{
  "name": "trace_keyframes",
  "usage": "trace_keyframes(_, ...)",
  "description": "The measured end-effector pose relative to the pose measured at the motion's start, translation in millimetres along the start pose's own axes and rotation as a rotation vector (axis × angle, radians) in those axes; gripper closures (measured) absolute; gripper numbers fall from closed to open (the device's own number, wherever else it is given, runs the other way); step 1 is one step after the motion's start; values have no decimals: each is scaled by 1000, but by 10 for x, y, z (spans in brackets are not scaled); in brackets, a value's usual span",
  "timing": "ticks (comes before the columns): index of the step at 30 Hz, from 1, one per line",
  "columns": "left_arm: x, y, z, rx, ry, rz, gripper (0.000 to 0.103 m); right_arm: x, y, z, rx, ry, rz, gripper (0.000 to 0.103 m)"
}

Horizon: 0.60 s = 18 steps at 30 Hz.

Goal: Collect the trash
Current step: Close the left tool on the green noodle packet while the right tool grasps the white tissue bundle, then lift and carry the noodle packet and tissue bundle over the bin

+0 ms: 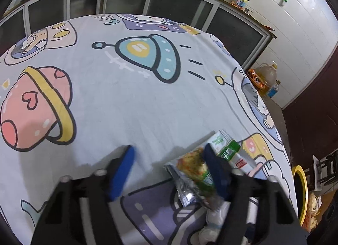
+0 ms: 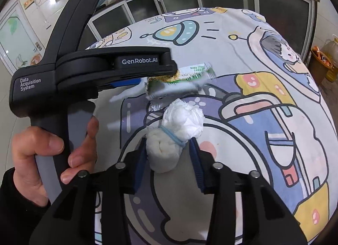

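A green and white snack wrapper (image 1: 198,167) with a silver torn end lies on the cartoon tablecloth (image 1: 126,101). My left gripper (image 1: 169,155) is open; its right finger rests over the wrapper, the left finger is on bare cloth. The wrapper also shows in the right wrist view (image 2: 188,76), at the tip of the left gripper's body (image 2: 118,65). A white wadded tissue bundle (image 2: 175,137) tied with a blue rubber band sits between the fingers of my right gripper (image 2: 169,150), which is closed against its sides. It also shows in the left wrist view (image 1: 213,217).
A yellow-rimmed bin (image 1: 301,194) stands on the floor right of the table. A large oil bottle (image 1: 267,74) and an orange basket (image 1: 256,80) sit by the far wall. Glass-door cabinets (image 1: 169,2) run behind the table.
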<state>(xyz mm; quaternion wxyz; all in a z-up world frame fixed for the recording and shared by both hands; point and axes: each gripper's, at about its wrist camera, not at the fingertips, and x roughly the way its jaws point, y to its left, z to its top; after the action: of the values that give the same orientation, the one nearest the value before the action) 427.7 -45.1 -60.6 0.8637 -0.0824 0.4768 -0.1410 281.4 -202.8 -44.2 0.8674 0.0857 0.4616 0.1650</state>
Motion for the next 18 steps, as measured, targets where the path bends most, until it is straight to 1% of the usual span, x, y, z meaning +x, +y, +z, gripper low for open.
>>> trace_keyframes(1, -3, 9, 3, -2, 2, -2, 61, -1, 2, 0, 0, 0, 0, 70)
trace_keyframes(3, -4, 11, 5, -7, 10, -18, 80, -12, 15, -1, -7, -3, -1, 71)
trace_keyframes(5, 1, 24, 0, -23, 20, -34, 90, -21, 6, -7, 1, 1, 7, 72)
trace_keyframes(7, -26, 20, -9, -22, 9, -25, 92, -26, -14, 0, 14, 6, 19, 75)
trace_keyframes(10, -69, 34, -6, -30, 2, -31, 96, -86, -21, -2, 15, 2, 28, 75)
trace_keyframes(12, -104, 44, -1, -39, -4, -36, 103, -133, -12, -11, 9, -5, 33, 76)
trace_keyframes(18, -270, 28, 17, -40, -29, -43, 103, -275, -4, -43, 10, -20, 46, 76)
